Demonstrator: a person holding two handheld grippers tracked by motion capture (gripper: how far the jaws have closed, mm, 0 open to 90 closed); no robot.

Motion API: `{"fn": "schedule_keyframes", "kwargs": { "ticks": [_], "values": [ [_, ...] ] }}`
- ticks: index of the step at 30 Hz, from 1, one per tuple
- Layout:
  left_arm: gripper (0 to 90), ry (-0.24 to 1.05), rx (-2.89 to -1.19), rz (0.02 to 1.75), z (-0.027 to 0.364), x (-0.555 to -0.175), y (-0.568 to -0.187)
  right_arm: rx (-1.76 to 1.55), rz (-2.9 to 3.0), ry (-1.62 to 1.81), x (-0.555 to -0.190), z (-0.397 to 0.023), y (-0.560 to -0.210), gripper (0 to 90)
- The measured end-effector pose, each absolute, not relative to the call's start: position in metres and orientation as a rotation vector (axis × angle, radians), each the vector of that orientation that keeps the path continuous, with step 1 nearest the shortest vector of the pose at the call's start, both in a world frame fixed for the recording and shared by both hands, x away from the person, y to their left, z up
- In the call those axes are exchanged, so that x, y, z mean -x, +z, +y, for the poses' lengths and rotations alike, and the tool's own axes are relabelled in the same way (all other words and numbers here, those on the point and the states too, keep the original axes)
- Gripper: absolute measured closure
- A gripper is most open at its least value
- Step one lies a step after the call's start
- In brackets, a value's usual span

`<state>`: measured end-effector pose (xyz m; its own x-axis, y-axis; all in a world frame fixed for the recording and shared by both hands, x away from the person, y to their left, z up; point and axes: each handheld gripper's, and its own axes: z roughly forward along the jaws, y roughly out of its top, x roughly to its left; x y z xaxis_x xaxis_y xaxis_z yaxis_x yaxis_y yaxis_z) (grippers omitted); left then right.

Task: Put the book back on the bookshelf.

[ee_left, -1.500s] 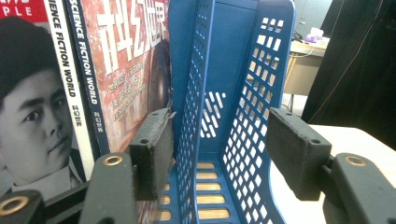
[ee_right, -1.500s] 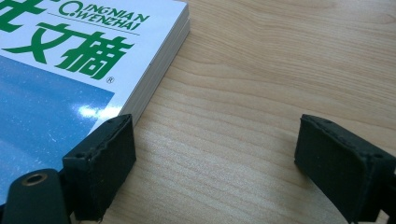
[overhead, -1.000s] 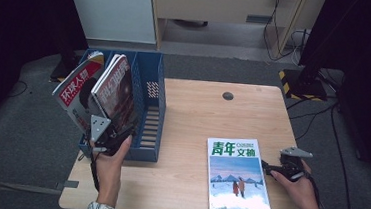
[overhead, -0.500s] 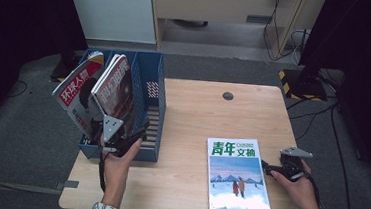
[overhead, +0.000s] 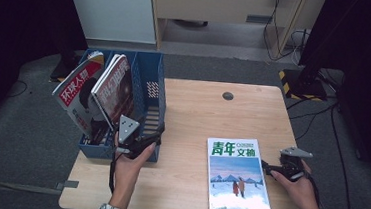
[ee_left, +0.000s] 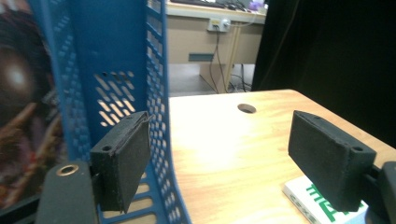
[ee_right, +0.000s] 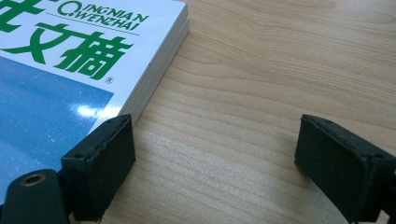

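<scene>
A blue file rack stands on the table's left edge with two magazines leaning in it. My left gripper is at the rack's front right corner. Its jaws have just been opening and now stand wide. In the left gripper view, the rack's perforated wall rises just behind the left pad of my left gripper, and no pad presses on it. A blue-covered magazine lies flat at the front right. My right gripper rests open beside its right edge, and its left pad sits by the magazine's corner in the right gripper view.
A round cable hole is at the back of the wooden table. Cabinets and cables stand beyond the far edge. Dark grey floor surrounds the table.
My left gripper has slid right along the rack's front, from the magazines to the right front corner, and its jaws stand wider. The right gripper has stayed put.
</scene>
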<state>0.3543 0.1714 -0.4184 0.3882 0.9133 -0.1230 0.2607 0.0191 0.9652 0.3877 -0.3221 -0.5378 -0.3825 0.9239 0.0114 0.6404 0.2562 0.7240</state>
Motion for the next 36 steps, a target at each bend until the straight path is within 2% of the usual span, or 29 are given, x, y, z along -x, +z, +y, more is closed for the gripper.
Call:
{"fn": "schedule_keyframes", "kwargs": {
  "ticks": [20,28,36],
  "values": [
    [20.8,0.647,-1.620,1.008,0.131,-0.351,-0.420,-1.425,2.124,0.902,-0.389,-0.322,-0.537,11.4],
    [21.2,0.624,-1.692,0.955,0.104,-0.348,-0.428,-1.422,2.136,0.891,-0.391,-0.321,-0.529,15.7],
    [22.0,0.604,-1.817,0.907,0.066,-0.346,-0.452,-1.387,2.111,0.974,-0.390,-0.318,-0.511,19.4]
  ]
}}
